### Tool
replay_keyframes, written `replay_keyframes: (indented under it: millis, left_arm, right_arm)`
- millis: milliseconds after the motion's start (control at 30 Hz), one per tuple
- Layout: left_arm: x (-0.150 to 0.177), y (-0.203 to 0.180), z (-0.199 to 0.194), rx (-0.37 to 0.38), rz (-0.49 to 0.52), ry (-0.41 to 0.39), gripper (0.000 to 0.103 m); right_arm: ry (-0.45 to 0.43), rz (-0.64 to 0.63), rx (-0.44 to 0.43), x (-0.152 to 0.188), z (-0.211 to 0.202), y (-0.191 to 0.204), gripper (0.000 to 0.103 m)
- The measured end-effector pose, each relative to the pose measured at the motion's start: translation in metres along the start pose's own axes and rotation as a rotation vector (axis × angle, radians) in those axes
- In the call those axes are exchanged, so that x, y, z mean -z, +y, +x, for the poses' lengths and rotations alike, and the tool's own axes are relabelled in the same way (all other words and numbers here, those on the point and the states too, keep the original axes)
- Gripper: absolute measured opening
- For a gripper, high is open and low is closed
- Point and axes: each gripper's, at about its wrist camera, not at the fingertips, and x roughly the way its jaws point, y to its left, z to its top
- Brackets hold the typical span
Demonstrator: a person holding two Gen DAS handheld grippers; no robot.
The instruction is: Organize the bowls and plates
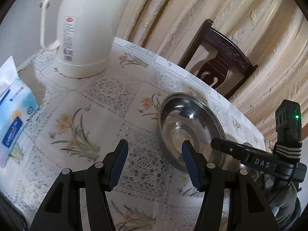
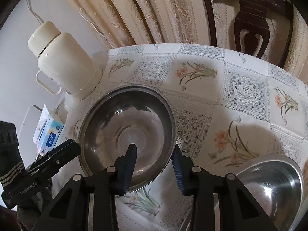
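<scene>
A round steel bowl sits on the worktop, which is covered by a cloth printed with orange flowers and lace squares. The bowl is wide and fairly shallow, with a thin rolled rim, a dull grey reflective inside and a flat base that mirrors the room in smeared rings. It lies well in from the far edge, where a dark carved chair stands against cream curtains.

The right tongs stand apart and straddle the bowl's near rim: one blue-padded finger is inside the bowl over its base, the other outside the wall. Whether either pad touches the steel cannot be told. A second steel bowl, shinier and tilted in this view, lies at the near right edge of the worktop.

The left tongs are also apart and hold nothing, hovering over the cloth just beside the first bowl, with one finger showing in front of its rim.

Toward the far left corner stands a cream thermos jug with a loop handle and a barcode label; a blue-and-white tissue pack lies at the left edge.
</scene>
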Motion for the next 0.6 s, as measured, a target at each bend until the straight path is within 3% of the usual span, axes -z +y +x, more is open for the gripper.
replay_keyframes:
  millis: [100, 400, 600]
  left_arm:
    - [-0.002, -0.009, 0.009, 0.011, 0.031, -0.001, 0.059]
    - [-0.008, -0.020, 0.037, -0.015, 0.088, 0.025, 0.037]
    - [-0.005, -0.027, 0.034, -0.046, 0.134, -0.011, 0.037]
  right_arm:
    - [0.011, -0.001, 0.001, 0.000, 0.004, 0.000, 0.039]
    - [-0.001, -0.037, 0.012, 0.000, 0.002, 0.003, 0.036]
    - [-0.013, -0.033, 0.002, 0.002, 0.002, 0.002, 0.036]
